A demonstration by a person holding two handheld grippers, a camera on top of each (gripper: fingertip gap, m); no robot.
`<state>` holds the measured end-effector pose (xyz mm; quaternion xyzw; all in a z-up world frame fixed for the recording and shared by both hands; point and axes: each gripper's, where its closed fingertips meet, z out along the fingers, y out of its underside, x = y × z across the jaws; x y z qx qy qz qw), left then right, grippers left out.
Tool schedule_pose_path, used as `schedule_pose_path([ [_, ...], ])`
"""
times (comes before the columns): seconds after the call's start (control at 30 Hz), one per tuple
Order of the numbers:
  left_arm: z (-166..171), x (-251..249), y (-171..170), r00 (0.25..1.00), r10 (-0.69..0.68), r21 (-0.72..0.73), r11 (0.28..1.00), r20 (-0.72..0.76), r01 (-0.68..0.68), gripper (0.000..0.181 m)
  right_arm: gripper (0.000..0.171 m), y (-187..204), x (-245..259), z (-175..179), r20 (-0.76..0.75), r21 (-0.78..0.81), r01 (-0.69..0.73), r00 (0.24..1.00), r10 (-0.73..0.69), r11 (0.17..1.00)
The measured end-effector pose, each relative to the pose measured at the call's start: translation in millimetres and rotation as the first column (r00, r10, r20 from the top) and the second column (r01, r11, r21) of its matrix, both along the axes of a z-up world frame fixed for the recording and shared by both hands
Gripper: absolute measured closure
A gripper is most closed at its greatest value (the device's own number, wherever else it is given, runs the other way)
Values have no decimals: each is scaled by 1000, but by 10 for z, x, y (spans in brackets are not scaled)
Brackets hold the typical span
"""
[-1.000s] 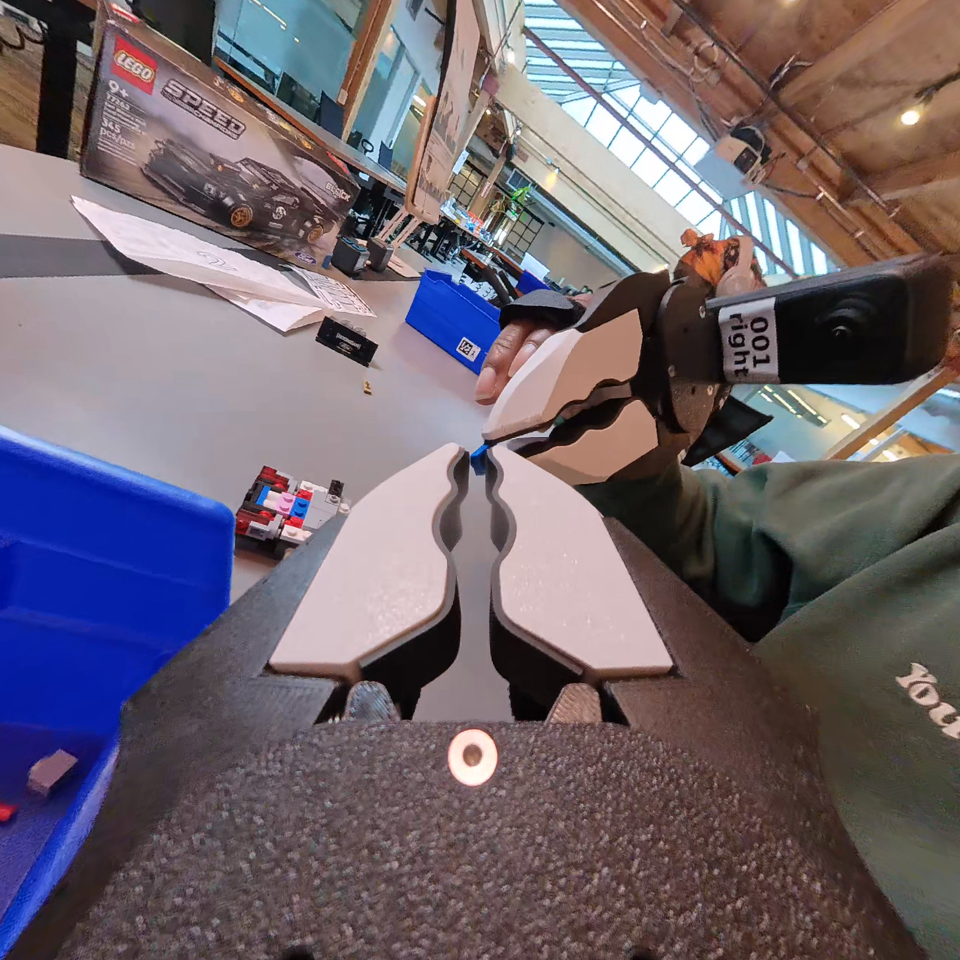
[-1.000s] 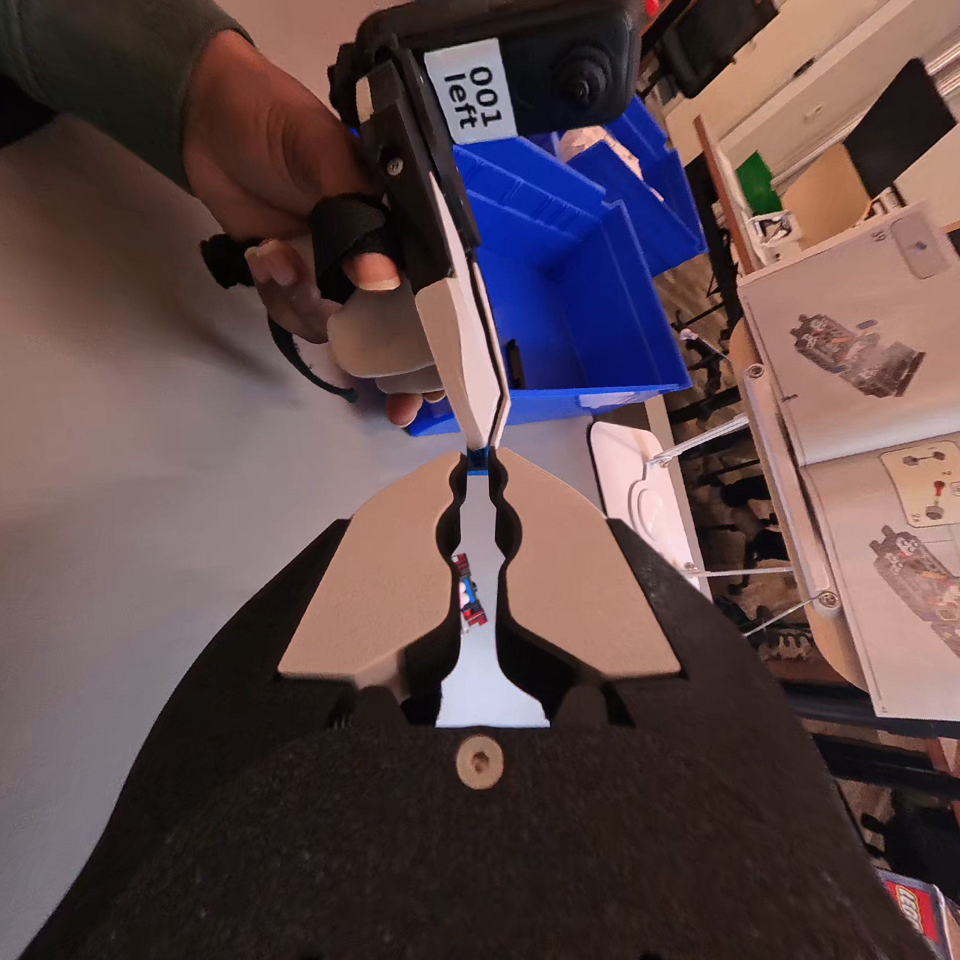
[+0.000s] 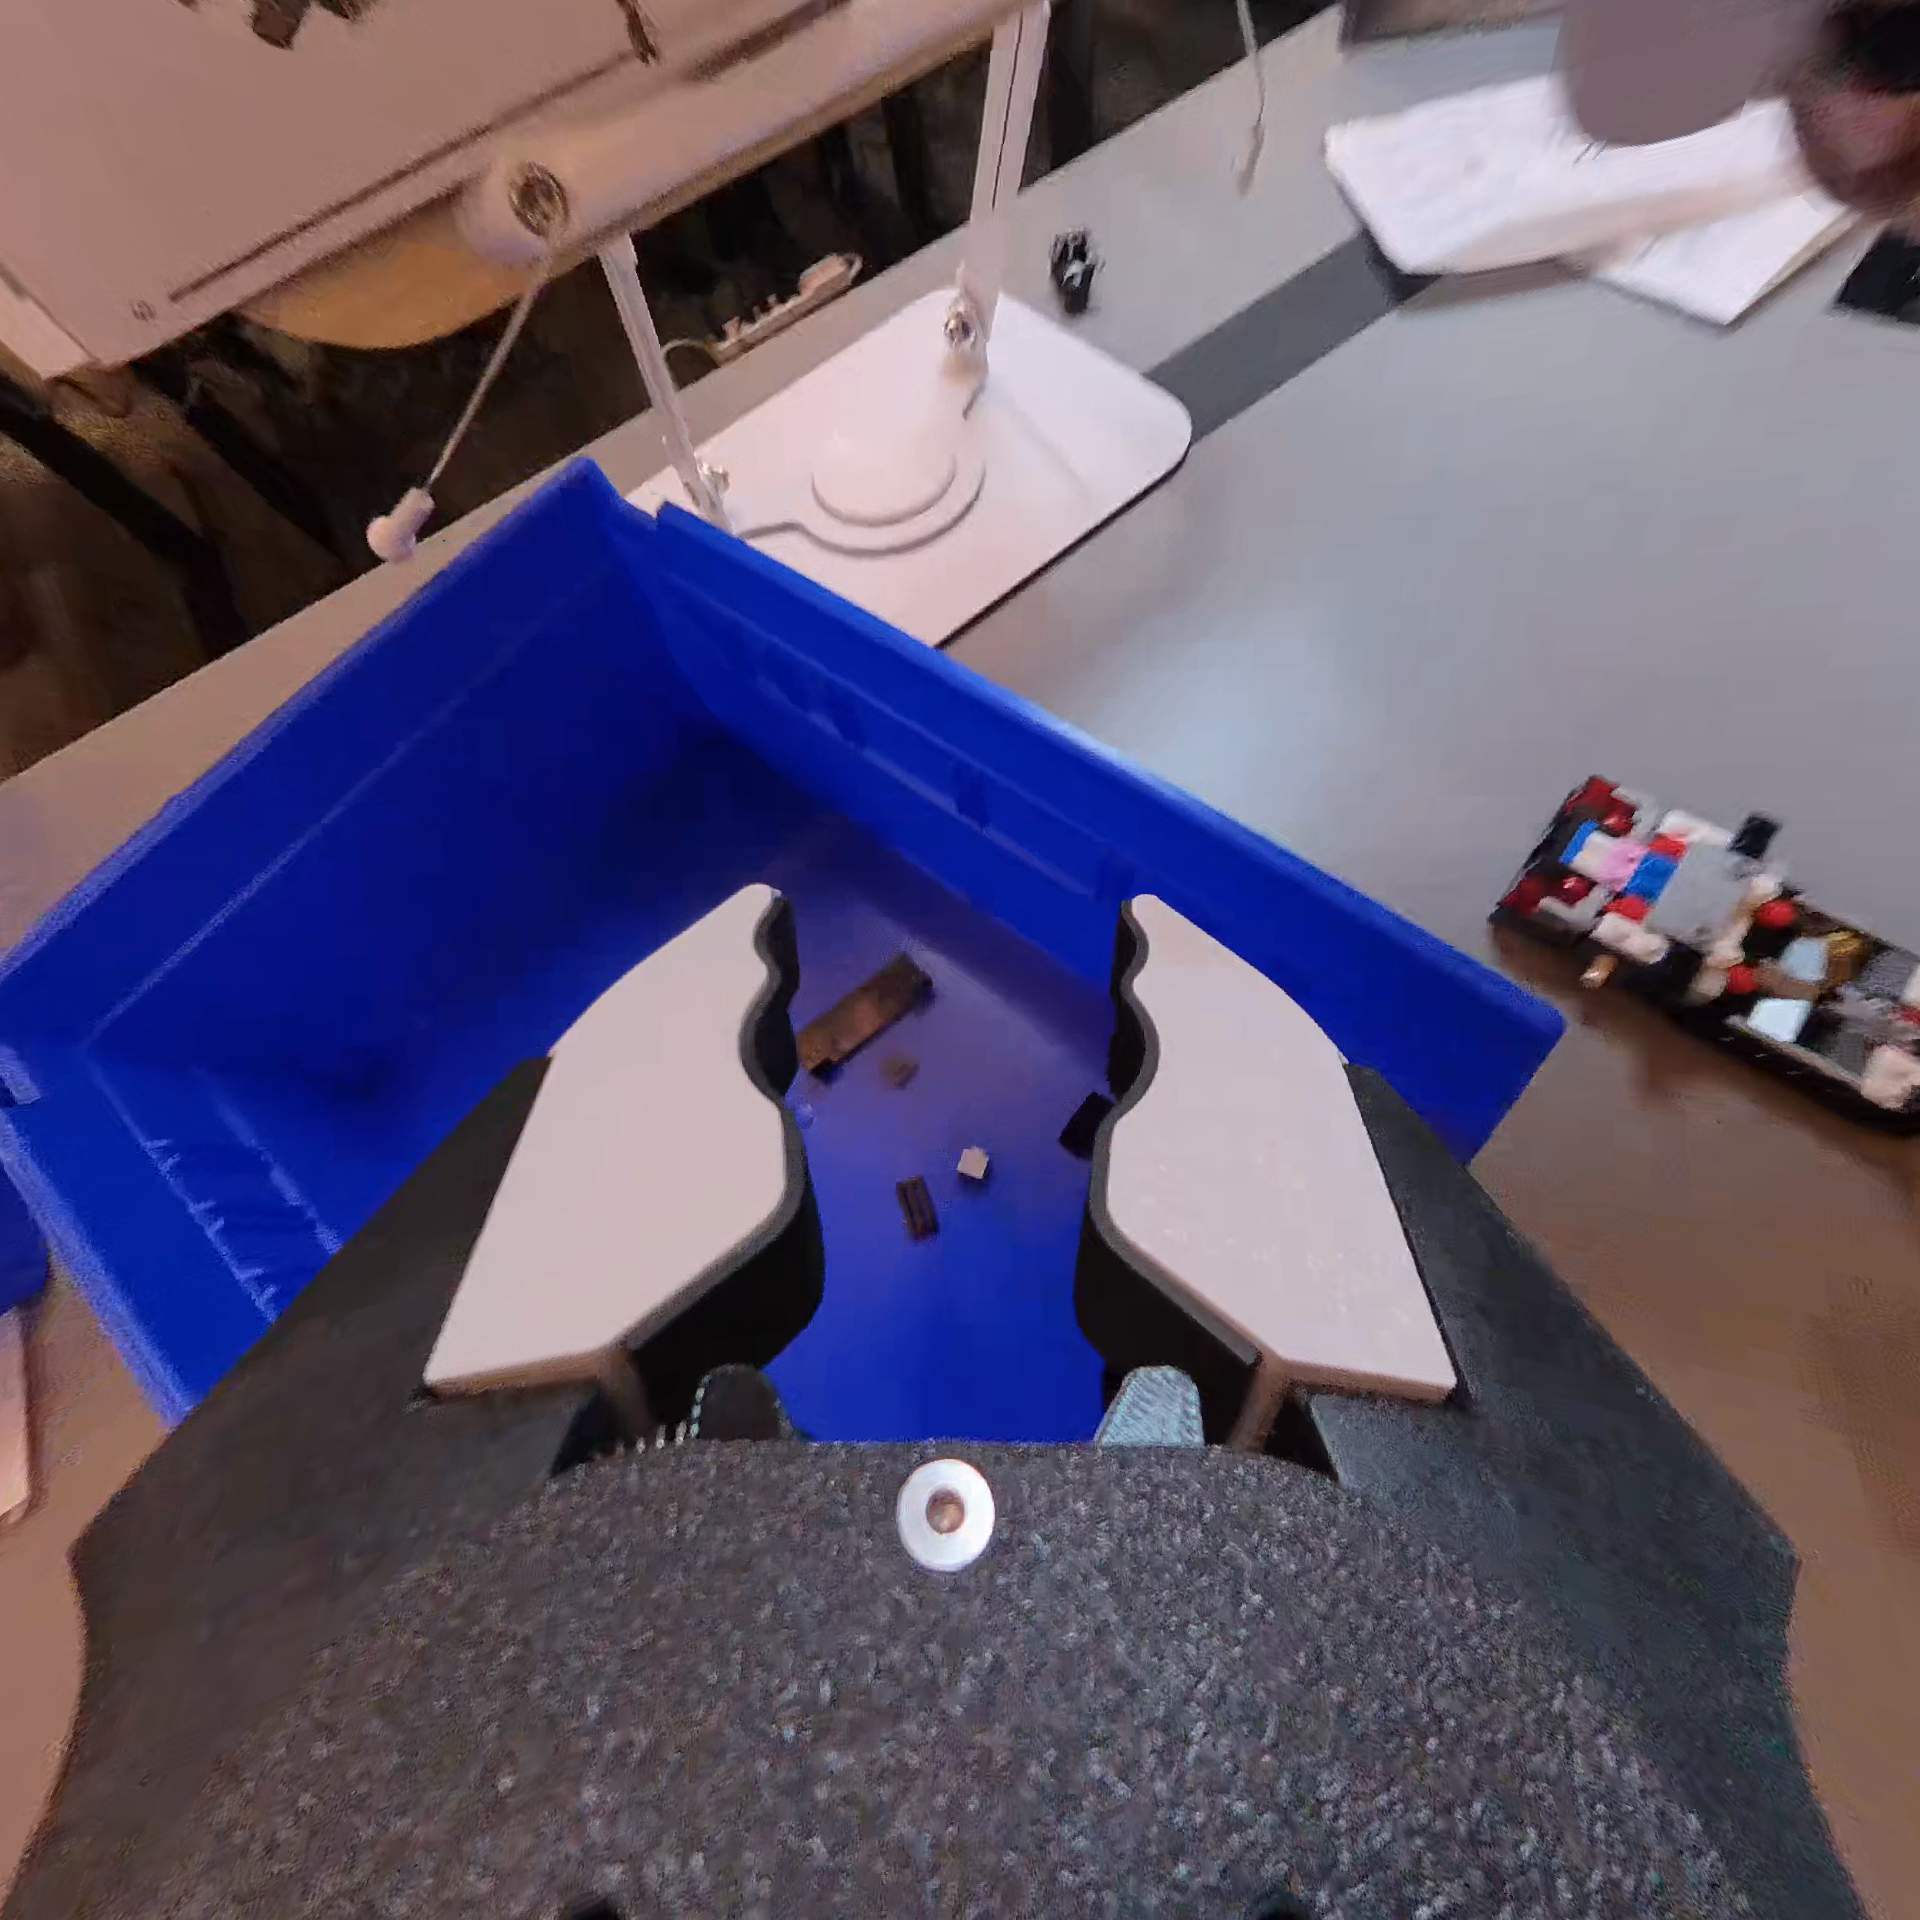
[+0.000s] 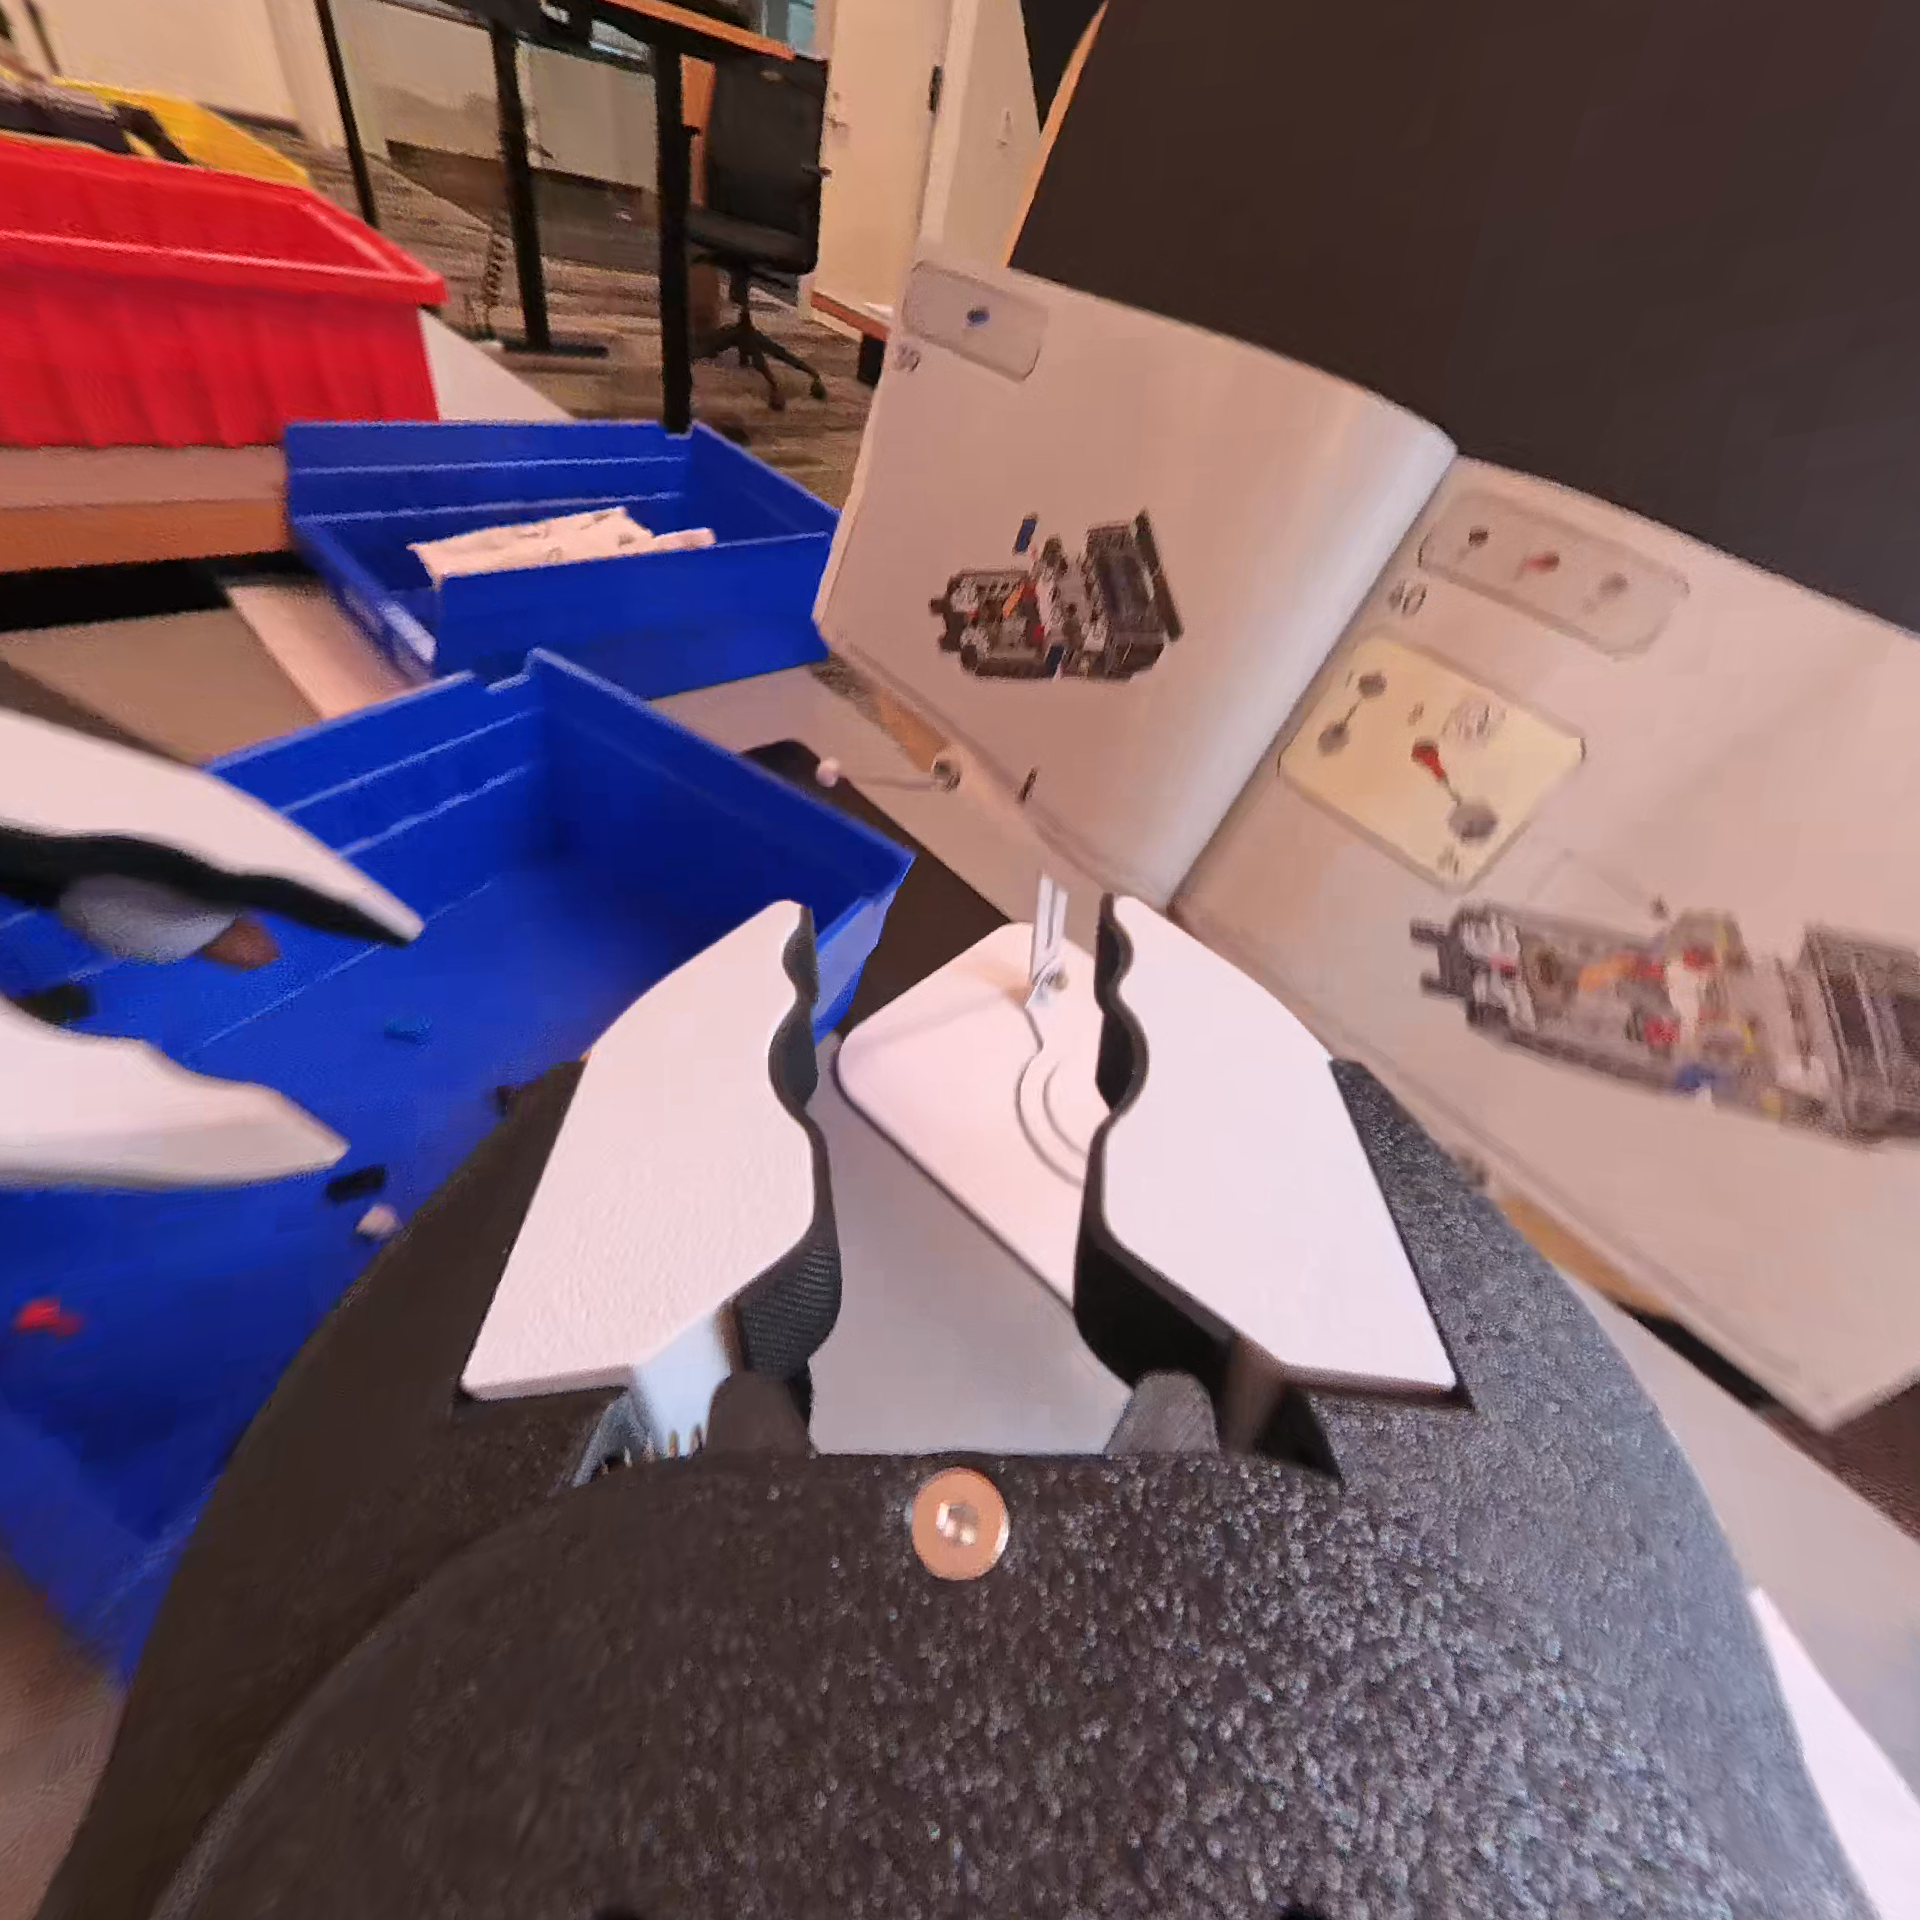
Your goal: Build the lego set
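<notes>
My left gripper (image 3: 951, 904) is open and empty, held over a blue bin (image 3: 416, 831). On the bin's floor lie several small pieces, among them a dark long plate (image 3: 862, 1013) and a small grey piece (image 3: 971, 1162). A partly built, many-coloured brick model (image 3: 1714, 935) lies on the table to the right of the bin. My right gripper (image 4: 954, 909) is open and empty, above the white base (image 4: 956, 1091) of a stand that holds an open instruction booklet (image 4: 1143, 644). The left gripper (image 4: 379, 1039) also shows in the right wrist view, open over the same bin (image 4: 623, 810).
A second blue bin (image 4: 623, 623) with a paper bag in it stands behind the first, and a red bin (image 4: 208, 312) farther back left. Loose papers (image 3: 1558, 187) lie at the far right of the table. The table's far edge runs behind the bins. To reach the dark long plate (image 3: 862, 1013) in a straight line is about 12 cm for my left fingers, about 25 cm for my right.
Both grippers were shut tip to tip on a small blue piece. Now both are open and apart; the left has swung down over the blue bin, the right has turned toward the booklet.
</notes>
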<state>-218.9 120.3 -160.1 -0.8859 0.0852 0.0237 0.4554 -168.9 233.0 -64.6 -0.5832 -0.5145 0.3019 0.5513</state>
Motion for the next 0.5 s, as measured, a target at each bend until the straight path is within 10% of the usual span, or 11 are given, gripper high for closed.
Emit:
schedule_pose_path([
  [0.23,-81,-35,-121,989,-147,-37,989,-15,146,128,121,-31,-586,196,-33,-12,-66,997,66,998],
  [0.4,194,-202,-1,780,-113,149,955,-616,256,114,124,-634,-689,-152,98,-129,-332,934,345,934],
  [0.5,363,-42,14,712,-83,262,895,-697,360,113,127,-857,-599,-409,171,-173,-401,887,428,900],
])
